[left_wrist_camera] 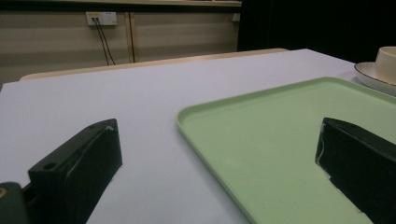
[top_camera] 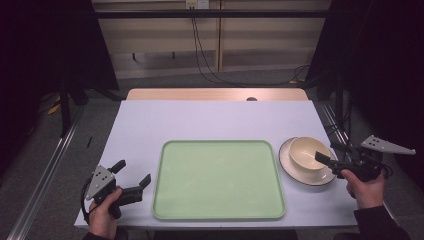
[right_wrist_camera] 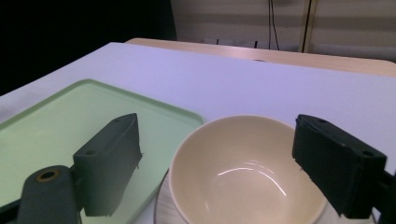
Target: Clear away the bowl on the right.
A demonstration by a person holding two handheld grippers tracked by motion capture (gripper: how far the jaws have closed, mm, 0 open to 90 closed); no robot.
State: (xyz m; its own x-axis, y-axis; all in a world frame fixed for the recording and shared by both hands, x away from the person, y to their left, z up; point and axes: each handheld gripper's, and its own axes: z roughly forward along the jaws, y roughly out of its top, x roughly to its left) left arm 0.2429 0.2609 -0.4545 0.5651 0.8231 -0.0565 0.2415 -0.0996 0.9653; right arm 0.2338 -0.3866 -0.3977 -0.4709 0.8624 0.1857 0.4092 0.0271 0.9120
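My right claw (top_camera: pixel 331 156) sits low at the table's right edge, hand (top_camera: pixel 368 190) behind it, jaws spread wide and pointing left over the bowl (top_camera: pixel 309 153). In the right gripper view the bowl (right_wrist_camera: pixel 245 168) sits between and just ahead of the two jaws, not gripped, nothing inside it. The bowl rests on a plate (top_camera: pixel 300 172) directly under my claw tips. Further left of that claw, the green tray (top_camera: pixel 218 179) lies flat, nothing on it. My left claw (top_camera: pixel 131 174) is at the near left corner, hand (top_camera: pixel 104 215) gripping from below, jaws apart, holding nothing, aimed toward the tray edge (left_wrist_camera: pixel 210 140) just beside it.
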